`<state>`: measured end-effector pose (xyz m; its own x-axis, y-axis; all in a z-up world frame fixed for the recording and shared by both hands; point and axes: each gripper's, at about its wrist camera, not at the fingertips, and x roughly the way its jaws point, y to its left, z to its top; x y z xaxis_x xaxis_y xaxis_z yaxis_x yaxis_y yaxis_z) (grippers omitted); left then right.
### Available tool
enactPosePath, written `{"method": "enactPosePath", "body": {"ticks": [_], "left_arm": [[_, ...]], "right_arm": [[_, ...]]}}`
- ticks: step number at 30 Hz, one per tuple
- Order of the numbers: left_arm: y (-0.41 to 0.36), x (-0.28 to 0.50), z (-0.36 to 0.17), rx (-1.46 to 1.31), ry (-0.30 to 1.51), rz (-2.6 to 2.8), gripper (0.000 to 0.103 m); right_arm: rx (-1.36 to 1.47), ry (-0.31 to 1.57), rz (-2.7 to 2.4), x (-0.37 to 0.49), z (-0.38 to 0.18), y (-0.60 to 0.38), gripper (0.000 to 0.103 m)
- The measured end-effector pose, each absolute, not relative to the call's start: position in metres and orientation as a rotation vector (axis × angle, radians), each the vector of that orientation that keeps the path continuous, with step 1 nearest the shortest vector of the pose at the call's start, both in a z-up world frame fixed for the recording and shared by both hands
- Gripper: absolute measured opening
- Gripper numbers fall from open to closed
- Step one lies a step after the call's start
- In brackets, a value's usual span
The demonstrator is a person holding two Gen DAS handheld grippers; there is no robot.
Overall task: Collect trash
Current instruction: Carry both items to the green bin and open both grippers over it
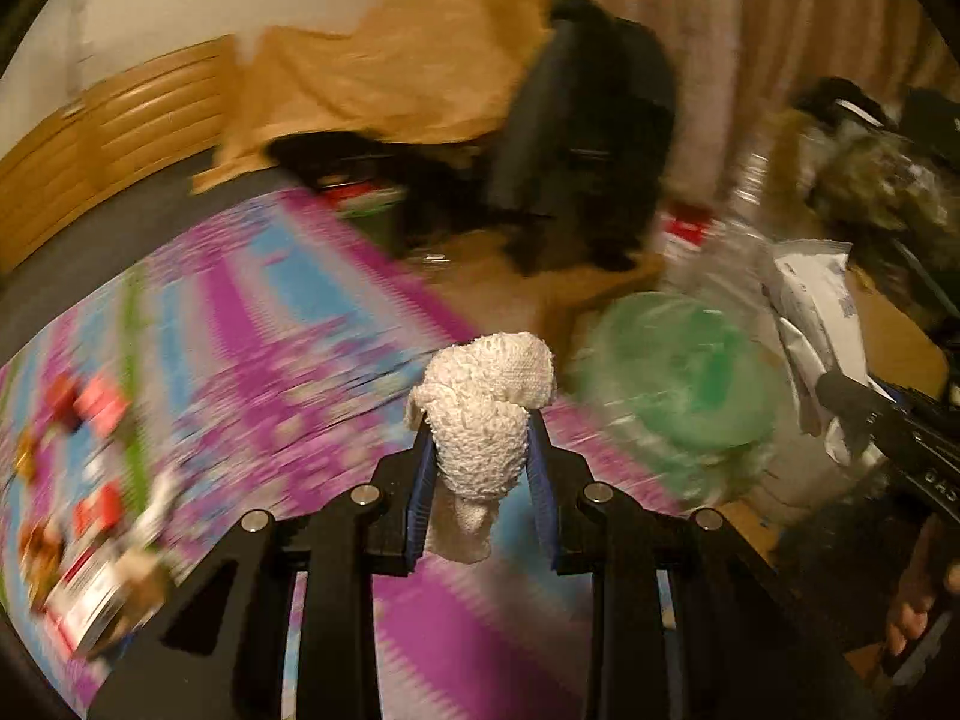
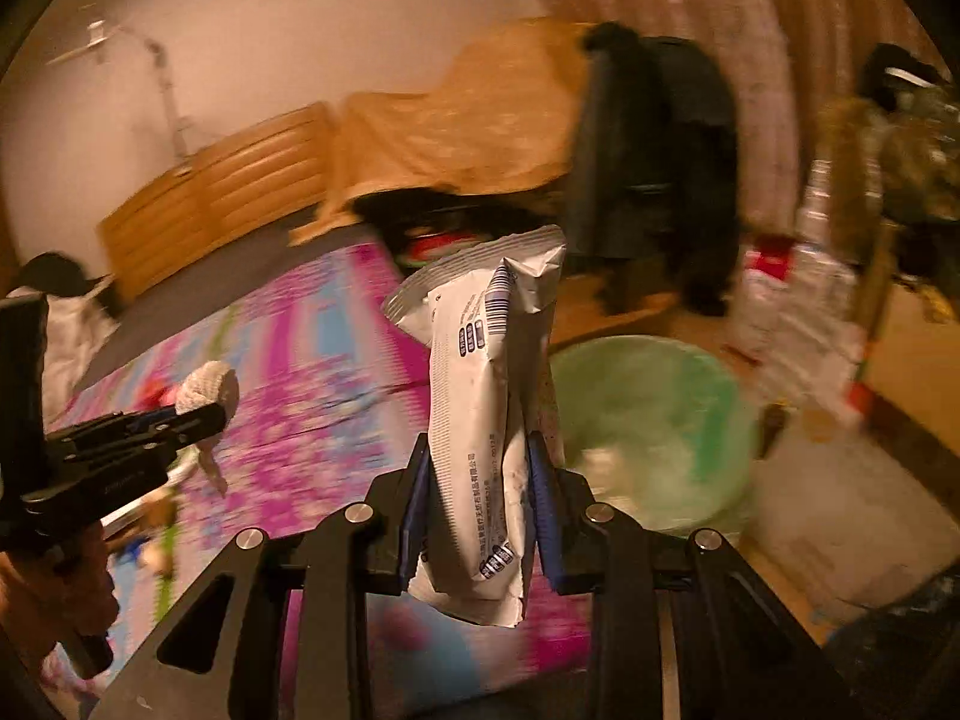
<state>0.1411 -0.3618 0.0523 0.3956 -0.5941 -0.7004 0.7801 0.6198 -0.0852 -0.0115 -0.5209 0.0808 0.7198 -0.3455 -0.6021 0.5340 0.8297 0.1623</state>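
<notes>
My left gripper [image 1: 480,450] is shut on a crumpled white paper towel [image 1: 486,402], held above the colourful play mat [image 1: 240,330]. It also shows in the right wrist view [image 2: 201,414] at the left, with the towel [image 2: 207,390] at its tip. My right gripper [image 2: 480,480] is shut on a white foil wrapper [image 2: 486,408] with printed text, held upright. The wrapper also shows in the left wrist view [image 1: 810,312] at the right. A green bin [image 1: 684,384] lined with a clear bag stands on the floor ahead and to the right in both views [image 2: 654,426].
A black chair [image 2: 654,168] with dark clothes stands behind the bin. A bed under an orange cover [image 2: 468,120] lies at the back. Clear plastic bottles and packets [image 2: 804,300] pile up at the right. Toys lie on the mat at the left [image 1: 90,540].
</notes>
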Motion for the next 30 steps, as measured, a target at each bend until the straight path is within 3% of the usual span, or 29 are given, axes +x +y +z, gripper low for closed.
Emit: {"method": "enactPosePath", "body": {"ticks": [8, 15, 30], "left_arm": [[-0.497, 0.113, 0.034, 0.434, 0.785, -1.076, 0.027], [-0.57, 0.101, 0.011, 0.507, 0.813, -1.124, 0.027], [-0.61, 0.106, -0.013, 0.544, 0.84, -1.132, 0.031]], "right_arm": [[0.416, 0.618, -0.659, -0.06, 0.077, -0.633, 0.032], [0.469, 0.691, -0.69, -0.068, 0.046, -0.69, 0.032], [0.494, 0.766, -0.629, -0.017, 0.015, -0.723, 0.033]]}}
